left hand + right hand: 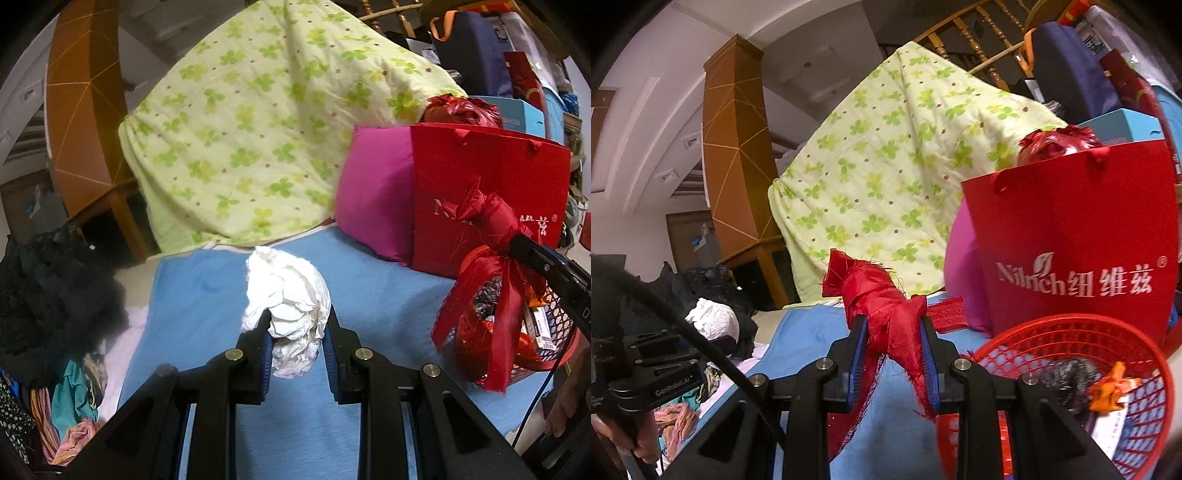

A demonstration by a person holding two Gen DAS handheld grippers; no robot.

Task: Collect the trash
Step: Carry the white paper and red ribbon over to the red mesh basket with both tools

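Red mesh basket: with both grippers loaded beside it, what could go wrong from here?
1. The frayed red fabric strip hangs long below the right gripper; its tail may drape over the round red mesh plastic basket's rim instead of dropping in.
2. The left gripper pinches only the crumpled white paper wad's lower part, so it might slip onto the blue bedsheet.

Orange-brown pillar [735,147], white ceiling [657,110], wooden stair railing [975,40]
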